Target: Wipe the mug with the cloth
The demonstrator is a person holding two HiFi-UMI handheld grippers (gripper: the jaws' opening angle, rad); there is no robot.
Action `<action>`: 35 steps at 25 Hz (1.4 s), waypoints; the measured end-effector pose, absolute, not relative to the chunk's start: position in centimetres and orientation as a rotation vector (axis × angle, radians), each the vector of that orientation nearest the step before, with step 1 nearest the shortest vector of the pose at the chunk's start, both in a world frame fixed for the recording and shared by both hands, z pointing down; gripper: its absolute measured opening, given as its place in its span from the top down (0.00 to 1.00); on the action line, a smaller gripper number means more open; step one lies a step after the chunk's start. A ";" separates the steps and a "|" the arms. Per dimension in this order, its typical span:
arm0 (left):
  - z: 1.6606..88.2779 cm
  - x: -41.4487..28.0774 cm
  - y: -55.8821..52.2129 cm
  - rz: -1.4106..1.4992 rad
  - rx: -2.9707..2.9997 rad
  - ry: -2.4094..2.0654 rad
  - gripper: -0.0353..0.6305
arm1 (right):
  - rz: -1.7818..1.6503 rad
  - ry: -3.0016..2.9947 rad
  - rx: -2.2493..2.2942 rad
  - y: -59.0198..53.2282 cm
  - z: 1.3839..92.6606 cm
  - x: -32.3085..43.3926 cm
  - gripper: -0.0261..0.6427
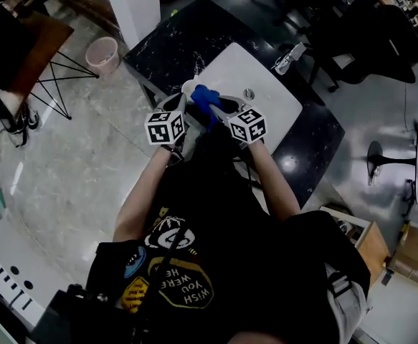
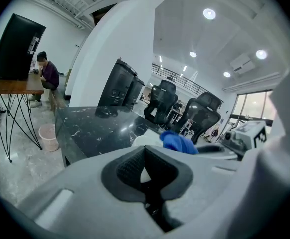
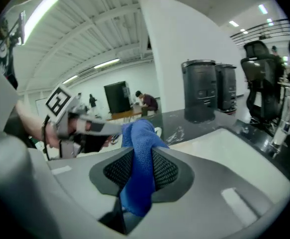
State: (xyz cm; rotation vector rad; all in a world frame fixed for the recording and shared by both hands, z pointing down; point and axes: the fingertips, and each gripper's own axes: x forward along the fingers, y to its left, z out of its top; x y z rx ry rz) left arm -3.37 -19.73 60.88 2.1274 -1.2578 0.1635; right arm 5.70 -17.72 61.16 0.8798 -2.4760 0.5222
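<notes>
Open office, white surface [image 1: 269, 92] over a dark marble top. White mug [image 1: 189, 87] is at its near left corner. Left tool [image 2: 145, 172] is closed narrow on the mug, wall or handle unclear. Right tool [image 3: 137, 172] pinches the blue cloth [image 3: 140, 133] at the mug's rim. Mug is probably rigid, slick and breakable, so hold it firmly. Cloth is soft and light, best gripped bunched.

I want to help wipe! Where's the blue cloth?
The cloth is pinched in the right tool, mid-picture in the head view, beside the white mug above the table.
</notes>
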 end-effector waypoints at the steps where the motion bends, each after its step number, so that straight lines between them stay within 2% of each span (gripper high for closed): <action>1: 60.8 -3.3 -19.8 0.162 2.128 -1.257 0.94 | 0.539 -2.475 0.976 -19.5 60.3 6.7 0.81; 4: 60.9 -3.2 -19.7 0.163 2.126 -1.254 0.94 | 0.536 -2.438 1.091 -22.5 59.6 8.0 0.81; 13: 60.8 -2.7 -19.5 0.177 2.143 -1.235 0.94 | 0.413 -2.393 0.594 -12.5 64.7 3.1 0.81; 19: 60.8 -2.6 -19.4 0.169 2.144 -1.231 0.94 | 0.441 -2.520 1.030 -20.6 59.4 6.8 0.81; 22: 61.0 -2.5 -19.4 0.165 2.137 -1.233 0.94 | 0.445 -2.408 0.979 -21.0 62.3 6.1 0.81; 29: 61.0 -2.7 -19.5 0.153 2.137 -1.227 0.94 | 0.361 -2.433 0.692 -13.9 63.8 4.4 0.82; 35: 61.0 -2.3 -19.2 0.152 2.143 -1.218 0.94 | 0.451 -2.469 1.047 -19.8 60.0 7.9 0.82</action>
